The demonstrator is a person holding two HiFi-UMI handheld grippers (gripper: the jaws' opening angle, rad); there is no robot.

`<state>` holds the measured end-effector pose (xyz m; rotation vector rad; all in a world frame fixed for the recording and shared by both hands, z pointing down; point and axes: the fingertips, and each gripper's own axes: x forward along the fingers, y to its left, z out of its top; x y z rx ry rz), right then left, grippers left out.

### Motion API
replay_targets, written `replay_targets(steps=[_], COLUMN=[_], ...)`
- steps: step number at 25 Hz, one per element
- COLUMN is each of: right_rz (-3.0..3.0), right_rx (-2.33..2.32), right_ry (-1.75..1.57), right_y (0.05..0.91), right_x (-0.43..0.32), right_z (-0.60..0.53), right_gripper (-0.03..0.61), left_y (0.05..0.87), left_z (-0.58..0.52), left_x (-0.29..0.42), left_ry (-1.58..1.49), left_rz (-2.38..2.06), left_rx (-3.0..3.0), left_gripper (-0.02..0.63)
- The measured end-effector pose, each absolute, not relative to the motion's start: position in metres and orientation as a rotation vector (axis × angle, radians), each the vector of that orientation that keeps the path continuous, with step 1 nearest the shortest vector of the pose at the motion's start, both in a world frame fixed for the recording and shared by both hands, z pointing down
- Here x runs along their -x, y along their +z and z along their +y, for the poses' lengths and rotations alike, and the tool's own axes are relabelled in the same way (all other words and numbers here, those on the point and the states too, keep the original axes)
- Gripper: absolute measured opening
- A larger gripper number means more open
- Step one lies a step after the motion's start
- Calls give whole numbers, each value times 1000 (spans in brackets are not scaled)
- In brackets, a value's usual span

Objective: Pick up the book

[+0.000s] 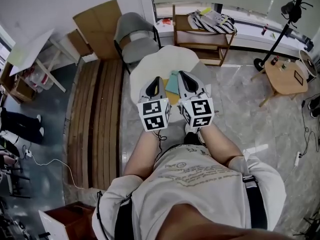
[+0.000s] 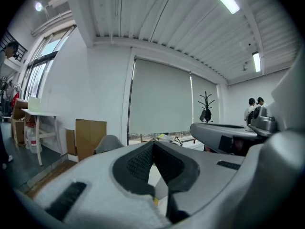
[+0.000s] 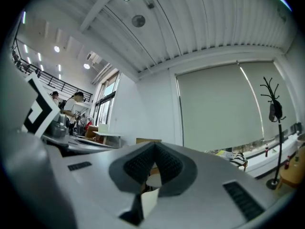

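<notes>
In the head view a teal book (image 1: 172, 82) lies on a small white table (image 1: 165, 59), with a yellow book (image 1: 173, 98) under its near edge. My left gripper (image 1: 156, 79) and right gripper (image 1: 182, 74) hover side by side over the table's near part, one on each side of the books and partly hiding them. Both point forward and roughly level. In the left gripper view the jaws (image 2: 153, 143) meet at their tips with nothing between them. The right gripper (image 3: 154, 145) looks the same, its tips together and empty.
A grey chair (image 1: 136, 39) stands just behind the table. A wooden shelf (image 1: 202, 34) with striped cloth is at the back, and cardboard sheets (image 1: 100, 26) lean on the left wall. Wooden slats (image 1: 97, 119) lie to the left. A round wooden side table (image 1: 285, 76) stands at the right.
</notes>
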<state>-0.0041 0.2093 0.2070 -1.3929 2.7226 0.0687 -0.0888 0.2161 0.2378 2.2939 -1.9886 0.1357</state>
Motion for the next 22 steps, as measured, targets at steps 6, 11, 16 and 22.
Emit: replay_targets(steps=[6, 11, 16, 22], right_rz=[2706, 2706, 2697, 2685], right_rx=[1405, 1396, 1391, 1410], right_ry=[57, 17, -12, -63], right_y=[215, 226, 227, 240], right_x=[-7, -14, -15, -22], right_z=[170, 141, 111, 86], right_gripper=[28, 28, 28, 28], left_y=[251, 264, 266, 282], left_z=[179, 155, 127, 105], left_x=[85, 80, 82, 79], left_ry=[164, 194, 201, 250], left_rz=[-1975, -1971, -1976, -1953], left_rx=[-2283, -2273, -2256, -2233], left_gripper=[20, 20, 20, 20])
